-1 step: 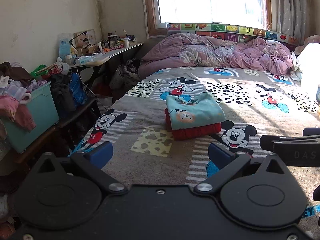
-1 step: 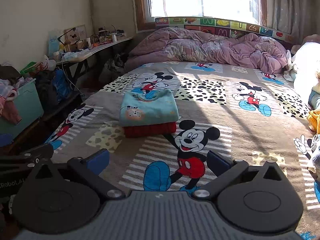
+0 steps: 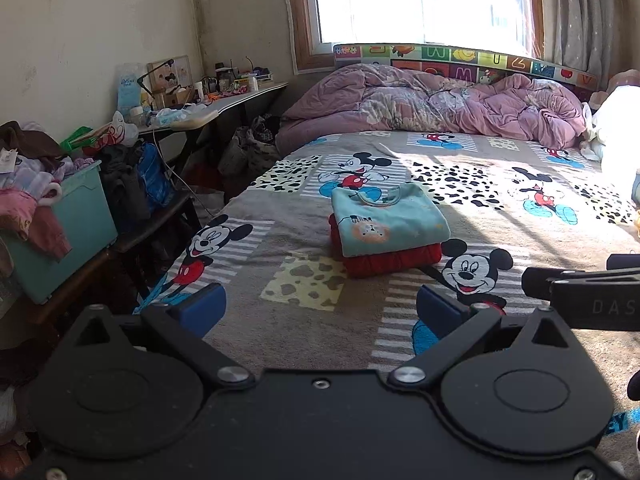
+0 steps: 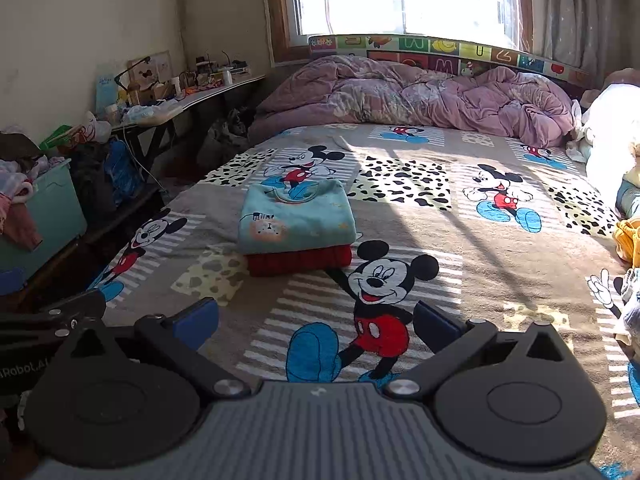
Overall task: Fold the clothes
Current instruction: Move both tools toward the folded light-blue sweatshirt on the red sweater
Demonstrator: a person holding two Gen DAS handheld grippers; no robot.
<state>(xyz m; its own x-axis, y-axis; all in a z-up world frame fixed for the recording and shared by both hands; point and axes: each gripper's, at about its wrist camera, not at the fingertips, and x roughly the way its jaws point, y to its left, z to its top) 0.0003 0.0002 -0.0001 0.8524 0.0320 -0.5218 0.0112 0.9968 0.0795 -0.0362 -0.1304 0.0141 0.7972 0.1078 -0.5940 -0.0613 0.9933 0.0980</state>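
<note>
Glare from the window washes out everything beyond the glass, and the clutter on the desk is too small to be sorted out. The right gripper is seen whole in its own view; in the left view only a black bar of it, cut off at the frame edge, is caught, with the letters "DAS" readable before the edge. In the right view a slice of the left gripper is caught at the left edge, and "Robot.A" is made out on it, the rest being cut off. On the play mat under the window, single letters such as "W", "M", "U" and "V" are picked out. Both grippers are held wide apart, blue pads bare, nothing between them. The teal shirt, folded, is laid on top of a folded red garment, and the stack is set on the Mickey sheet ahead of both tools, well apart from their fingers; in the left view it sits between the pads and slightly right, in the right view ahead and left of centre. A pink quilt is heaped at the head of the bed. A yellow garment is only partly seen at the right edge, and a teal bin of clothes is cut off at the left.
</note>
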